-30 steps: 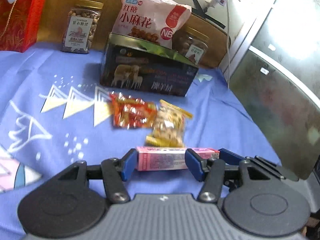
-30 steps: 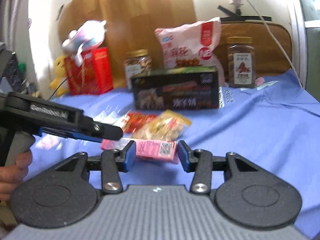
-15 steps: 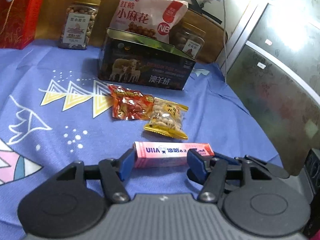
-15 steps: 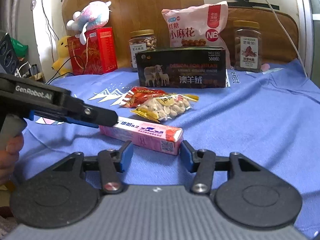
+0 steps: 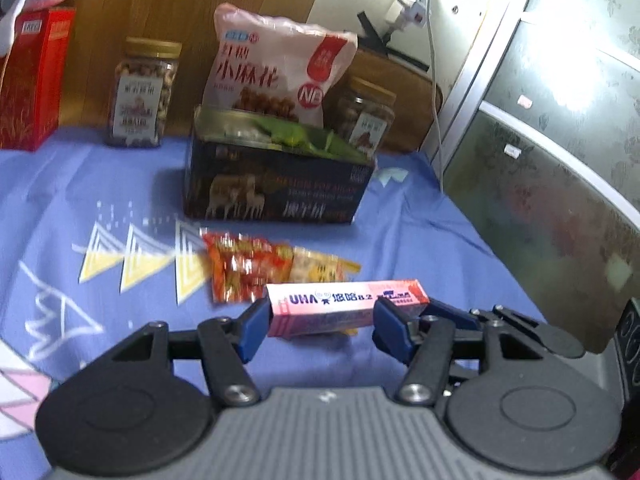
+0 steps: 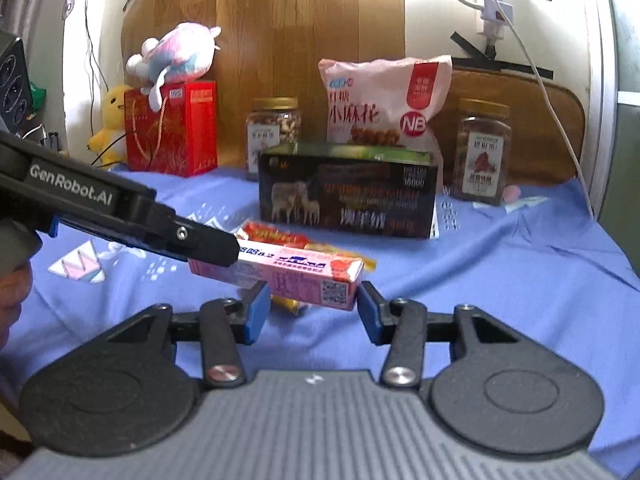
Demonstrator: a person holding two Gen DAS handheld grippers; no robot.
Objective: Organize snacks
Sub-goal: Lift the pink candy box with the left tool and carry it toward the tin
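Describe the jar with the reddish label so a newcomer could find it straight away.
Start at the dark box in the middle of the blue cloth. Behind it leans a pink bag, with a gold-lidded jar on each side. Yours is the right jar: darker contents and a reddish picture, unlike the pale-labelled left jar.

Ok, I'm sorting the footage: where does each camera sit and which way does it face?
Left wrist: on the left gripper, looking along its fingers past the pink box to the dark box; only its fingers show.
Right wrist: on the right gripper, jaws closing about the pink box, also facing the dark box; the left gripper and a hand show.
Shared: both boxes.
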